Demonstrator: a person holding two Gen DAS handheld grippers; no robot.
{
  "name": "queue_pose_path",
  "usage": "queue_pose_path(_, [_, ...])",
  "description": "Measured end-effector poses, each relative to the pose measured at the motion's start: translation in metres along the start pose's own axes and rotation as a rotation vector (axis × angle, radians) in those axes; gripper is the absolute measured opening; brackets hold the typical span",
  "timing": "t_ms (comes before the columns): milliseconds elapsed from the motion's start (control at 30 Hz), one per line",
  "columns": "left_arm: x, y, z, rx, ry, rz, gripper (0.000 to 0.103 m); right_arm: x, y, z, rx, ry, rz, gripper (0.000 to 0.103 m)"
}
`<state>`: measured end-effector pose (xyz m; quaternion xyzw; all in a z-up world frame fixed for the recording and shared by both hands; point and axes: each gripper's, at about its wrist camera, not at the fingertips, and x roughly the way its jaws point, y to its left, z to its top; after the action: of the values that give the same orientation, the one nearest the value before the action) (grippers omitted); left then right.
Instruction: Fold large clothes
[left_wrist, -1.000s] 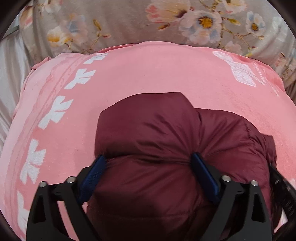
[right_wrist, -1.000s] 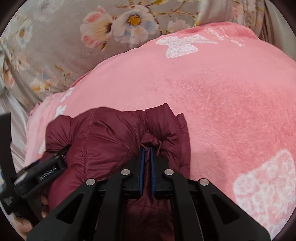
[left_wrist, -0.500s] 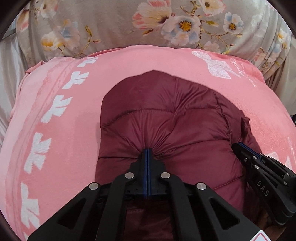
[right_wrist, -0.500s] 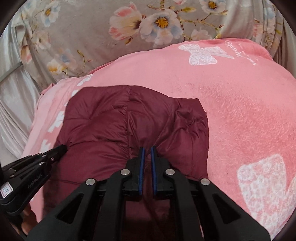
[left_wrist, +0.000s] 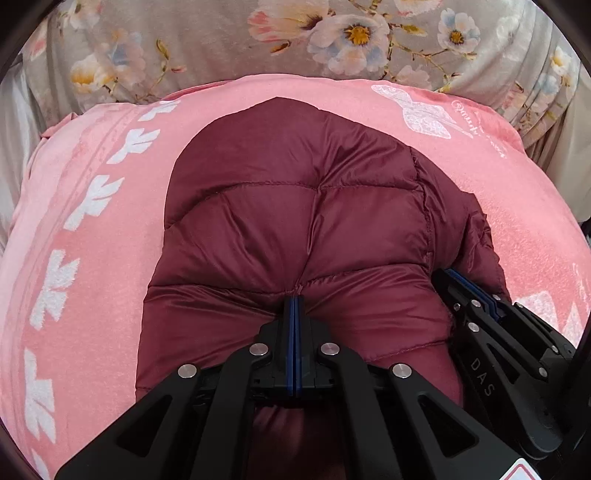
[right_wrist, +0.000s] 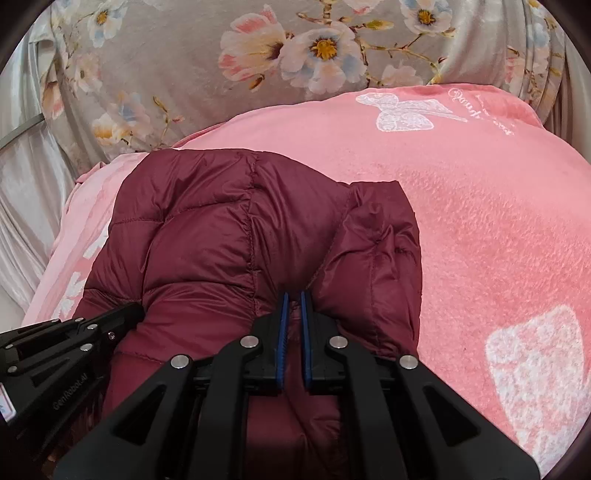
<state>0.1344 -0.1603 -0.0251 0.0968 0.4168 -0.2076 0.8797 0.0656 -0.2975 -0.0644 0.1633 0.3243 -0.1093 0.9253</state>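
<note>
One maroon quilted jacket, folded into a compact bundle, lies on one pink blanket. Landmark for all positions: the jacket.

Grippers: two, both at the jacket's near edge.
- Left gripper: jaws have just closed, blue pads pressed flat together with a pinch of jacket fabric caught at the tips; creases fan out from that point.
- Right gripper: jaws narrow, a slim gap between the blue pads, a gathered fold of jacket fabric held in that gap. In the left wrist view it sits against the jacket's right near corner; in the right wrist view the left gripper shows at the jacket's left near side.

Jacket surface: stitched quilting seams visible; a narrower folded section lies along its right side (collar or sleeve, cannot tell which).

Blanket: white leaf-like motifs in a row left of the jacket (six or so in view), one white butterfly print beyond its far right, with script lettering beside it.

Beyond the jacket's far edge: one grey floral bedcover.
</note>
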Motion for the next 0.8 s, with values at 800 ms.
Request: queue_pose_path(800, [0.017, -0.011, -0.009, 0.035, -0.069, 0.075, 0.000, 0.004, -0.004, 0.002, 0.007, -0.003, 0.001, 0.005])
